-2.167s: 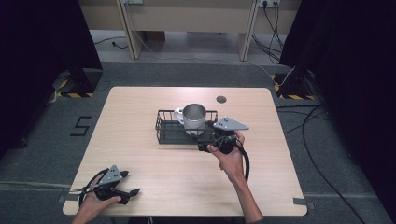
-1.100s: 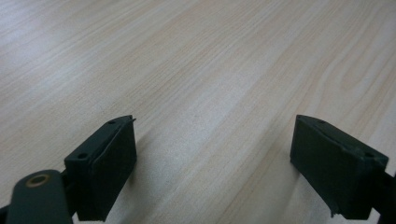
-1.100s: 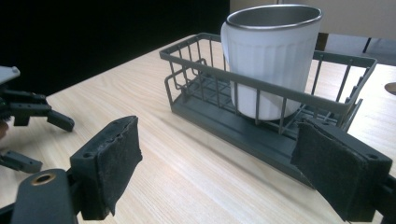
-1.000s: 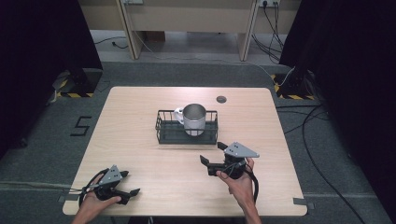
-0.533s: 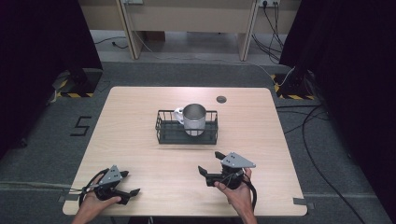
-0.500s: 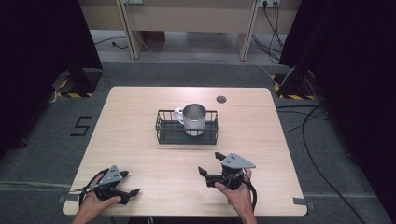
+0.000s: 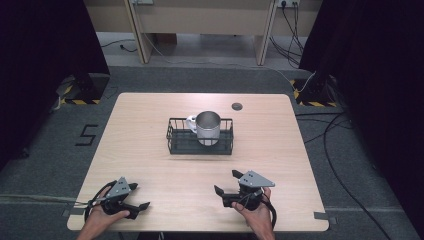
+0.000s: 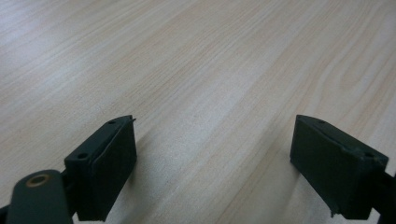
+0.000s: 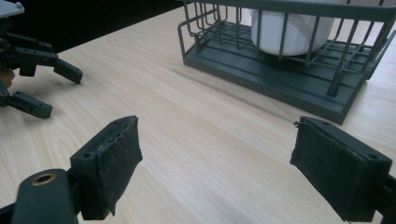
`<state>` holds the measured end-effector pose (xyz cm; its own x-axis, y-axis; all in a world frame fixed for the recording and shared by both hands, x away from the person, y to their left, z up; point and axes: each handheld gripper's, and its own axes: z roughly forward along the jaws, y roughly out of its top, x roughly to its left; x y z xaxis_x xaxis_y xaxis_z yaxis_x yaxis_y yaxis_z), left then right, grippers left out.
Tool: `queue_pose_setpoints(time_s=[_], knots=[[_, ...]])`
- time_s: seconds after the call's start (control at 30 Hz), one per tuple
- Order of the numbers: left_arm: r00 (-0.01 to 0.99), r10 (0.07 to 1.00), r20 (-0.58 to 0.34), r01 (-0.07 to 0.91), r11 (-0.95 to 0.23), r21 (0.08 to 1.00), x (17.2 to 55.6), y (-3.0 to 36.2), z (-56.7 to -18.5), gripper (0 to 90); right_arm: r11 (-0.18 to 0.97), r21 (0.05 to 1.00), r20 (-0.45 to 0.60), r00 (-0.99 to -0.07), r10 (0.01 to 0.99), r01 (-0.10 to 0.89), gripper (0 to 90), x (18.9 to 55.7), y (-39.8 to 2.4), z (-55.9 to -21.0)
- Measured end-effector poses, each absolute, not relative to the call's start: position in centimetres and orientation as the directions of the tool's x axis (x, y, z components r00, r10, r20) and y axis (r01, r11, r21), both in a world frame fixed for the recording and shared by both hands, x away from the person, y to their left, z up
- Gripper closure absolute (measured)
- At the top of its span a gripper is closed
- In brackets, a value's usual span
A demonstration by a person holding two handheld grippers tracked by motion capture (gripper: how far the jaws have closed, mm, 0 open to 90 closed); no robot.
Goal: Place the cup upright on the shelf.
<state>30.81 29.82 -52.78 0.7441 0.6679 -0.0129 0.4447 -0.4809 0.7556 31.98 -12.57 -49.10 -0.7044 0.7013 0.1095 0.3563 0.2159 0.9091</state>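
A metal mug (image 7: 208,127) stands upright inside a dark wire basket (image 7: 176,143) near the middle of the light wooden bench (image 7: 140,125). The mug sits toward the right half of the basket, with its white handle turned to the left in the high view. In the right gripper view the mug's lower body (image 9: 292,28) shows pale behind the basket's bars (image 9: 280,79), resting on the basket's slatted floor.

The right gripper (image 7: 226,185) lies at the near edge of the bench, well apart from the basket and somewhat right of it, held in the person's right hand (image 7: 255,212). Its fingers (image 9: 112,163) stand apart with bare wood between them; they grip nothing and point toward the basket.

The left gripper (image 7: 137,197) is at the near left corner of the bench, held in the left hand (image 7: 102,217), well apart from both the basket and the other gripper. Its fingers (image 8: 105,161) are spread as well, with bench grain alone between them. From the right gripper view this left gripper (image 9: 49,88) appears at the far left, low over the wood.

A small dark round disc (image 7: 237,106) sits flat in the bench surface beyond the basket, toward the far right. Cables (image 7: 345,150) trail across the grey floor to the right of the bench.
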Motion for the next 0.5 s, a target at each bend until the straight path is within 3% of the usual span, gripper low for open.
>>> queue_pose_setpoints(time_s=[0.5], knots=[[0.744, 0.668, -0.014, 0.445, -0.481, 0.756, 30.8, 29.8, -52.8, 13.9, 0.213, 0.892, 0.125, -0.670, 0.732, 0.399, 15.1, 30.7, -14.2, -50.8]])
